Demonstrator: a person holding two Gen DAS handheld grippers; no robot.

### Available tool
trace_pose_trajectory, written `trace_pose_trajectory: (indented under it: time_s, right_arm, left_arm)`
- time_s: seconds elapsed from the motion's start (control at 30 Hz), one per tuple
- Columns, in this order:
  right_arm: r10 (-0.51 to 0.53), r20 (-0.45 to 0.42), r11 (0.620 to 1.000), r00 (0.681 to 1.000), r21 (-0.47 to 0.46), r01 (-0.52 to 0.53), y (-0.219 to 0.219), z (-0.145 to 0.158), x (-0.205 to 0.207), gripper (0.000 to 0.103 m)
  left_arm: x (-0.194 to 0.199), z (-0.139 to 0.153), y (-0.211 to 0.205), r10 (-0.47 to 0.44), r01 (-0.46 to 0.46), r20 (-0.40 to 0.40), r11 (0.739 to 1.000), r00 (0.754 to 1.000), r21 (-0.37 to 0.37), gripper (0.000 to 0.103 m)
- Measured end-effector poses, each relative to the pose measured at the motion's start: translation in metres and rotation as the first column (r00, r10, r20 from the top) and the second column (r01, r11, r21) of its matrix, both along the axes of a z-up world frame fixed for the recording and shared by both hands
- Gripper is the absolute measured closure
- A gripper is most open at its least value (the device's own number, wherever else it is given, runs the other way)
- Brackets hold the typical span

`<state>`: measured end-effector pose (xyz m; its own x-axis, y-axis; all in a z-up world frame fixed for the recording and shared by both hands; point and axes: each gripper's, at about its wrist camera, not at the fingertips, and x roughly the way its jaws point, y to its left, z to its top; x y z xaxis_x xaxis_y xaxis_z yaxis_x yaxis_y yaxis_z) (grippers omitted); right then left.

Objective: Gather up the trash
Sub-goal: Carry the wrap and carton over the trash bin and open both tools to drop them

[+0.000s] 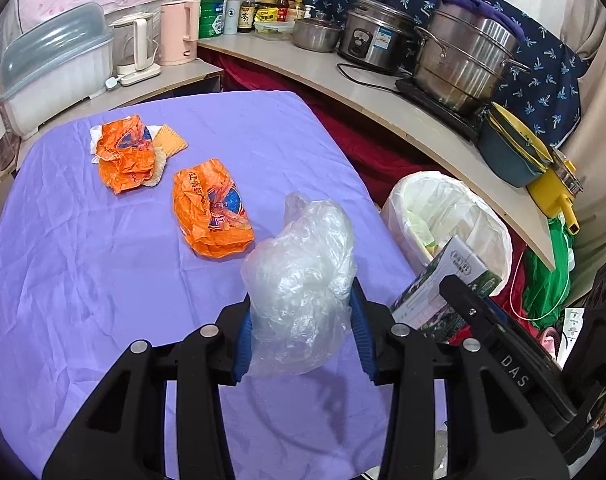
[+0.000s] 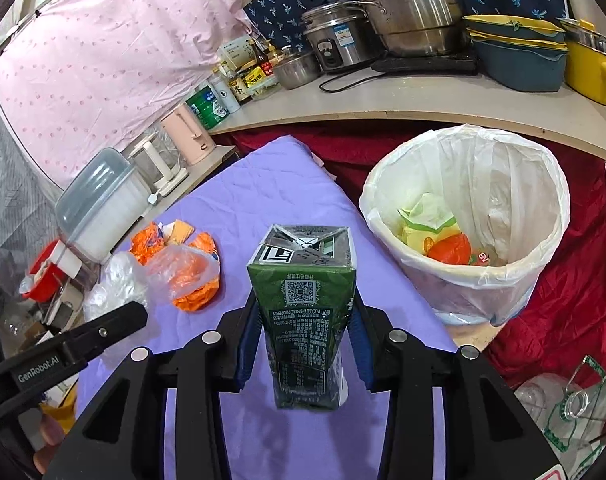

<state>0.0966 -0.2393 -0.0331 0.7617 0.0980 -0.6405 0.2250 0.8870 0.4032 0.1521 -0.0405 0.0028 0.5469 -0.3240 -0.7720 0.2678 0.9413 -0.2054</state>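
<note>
The green carton [image 2: 303, 316] is clamped by the right tool [image 2: 303, 344], its long axis running away toward upper frame. A crumpled clear bag [image 1: 303, 280] is gripped upright by the left tool [image 1: 303, 336]. Wrappers are held in the lined bin [image 2: 535, 280] at right.

— What stands on the curved beige shelf [image 1: 367, 92] past the far edge of the purple-clothed worktop [image 1: 103, 280]?

— A tall stacked steel steamer pot [image 1: 463, 64], a steel rice cooker [image 1: 373, 42] just beside it, then bottles and tins.

— And off the left corner?

— A pink electric kettle [image 1: 179, 32], a clear glass kettle [image 1: 133, 46], a lidded white plastic box [image 1: 55, 68].
</note>
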Motion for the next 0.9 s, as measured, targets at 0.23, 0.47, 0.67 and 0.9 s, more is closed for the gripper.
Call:
trace_pose_trajectory:
  time_s: [0.23, 0.47, 0.67, 0.9]
  right_arm:
    - [-0.033, 0.051, 0.999, 0.998, 0.004, 0.033, -0.019, 0.019, 0.000, 0.065]
    - [-0.106, 0.106, 0.994, 0.989, -0.003, 0.107, -0.055, 0.040, -0.005, 0.065]
    - [-0.181, 0.141, 0.983, 0.973, -0.004, 0.183, -0.097, 0.051, -0.009, 0.065]
    - [-0.269, 0.155, 0.962, 0.951, -0.002, 0.272, -0.140, 0.054, -0.023, 0.065]
  left_arm:
    - [0.000, 0.010, -0.016, -0.030, 0.030, 0.025, 1.000, 0.999, 0.006, 0.063]
    - [0.004, 0.025, -0.045, -0.079, 0.079, 0.052, 0.997, 0.996, -0.006, 0.063]
    - [0.012, 0.032, -0.083, -0.150, 0.151, 0.056, 0.988, 0.987, -0.023, 0.063]
    - [0.031, 0.033, -0.148, -0.248, 0.249, 0.038, 0.968, 0.968, -0.038, 0.063]
